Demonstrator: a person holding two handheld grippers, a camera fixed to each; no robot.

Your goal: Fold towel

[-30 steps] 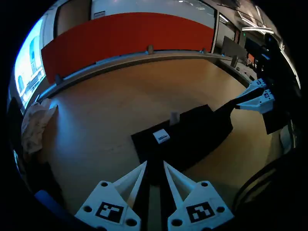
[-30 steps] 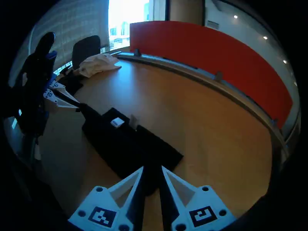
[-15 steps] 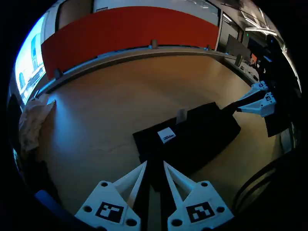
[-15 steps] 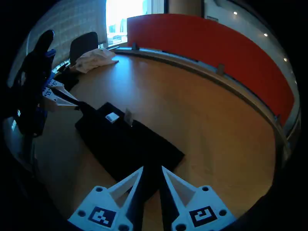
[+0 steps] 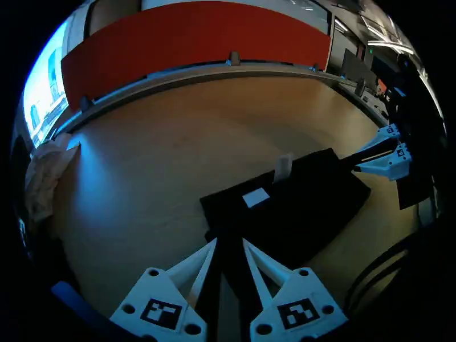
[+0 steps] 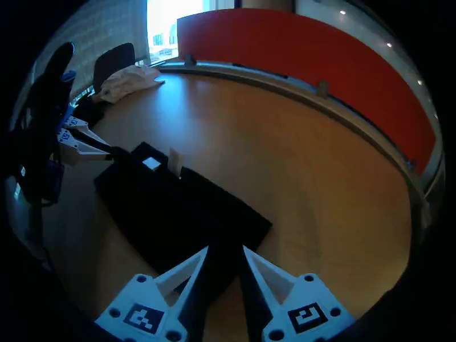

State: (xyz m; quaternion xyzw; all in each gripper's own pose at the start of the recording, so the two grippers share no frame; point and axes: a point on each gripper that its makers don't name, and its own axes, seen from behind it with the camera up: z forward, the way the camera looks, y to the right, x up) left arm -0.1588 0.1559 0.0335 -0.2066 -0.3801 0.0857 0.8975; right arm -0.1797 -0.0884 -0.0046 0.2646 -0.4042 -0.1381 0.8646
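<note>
left hand-held gripper [image 5: 229, 242] and right hand-held gripper [image 6: 224, 251] each pinch the black towel [image 5: 296, 199] — wooden counter [image 5: 171, 148], red partition [image 5: 188, 40] far behind.

Dim, bluish light; daylight from the bright window [image 6: 171, 23] glares on the glossy wooden table [image 6: 285, 148]; fisheye edges bend.

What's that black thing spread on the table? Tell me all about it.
It is a black towel, soft-looking cloth, roughly rectangular, lying mostly flat on the wooden table. A small white tag and a pale upright tab sit near its middle. The left tool and right tool each pinch one end.
</note>
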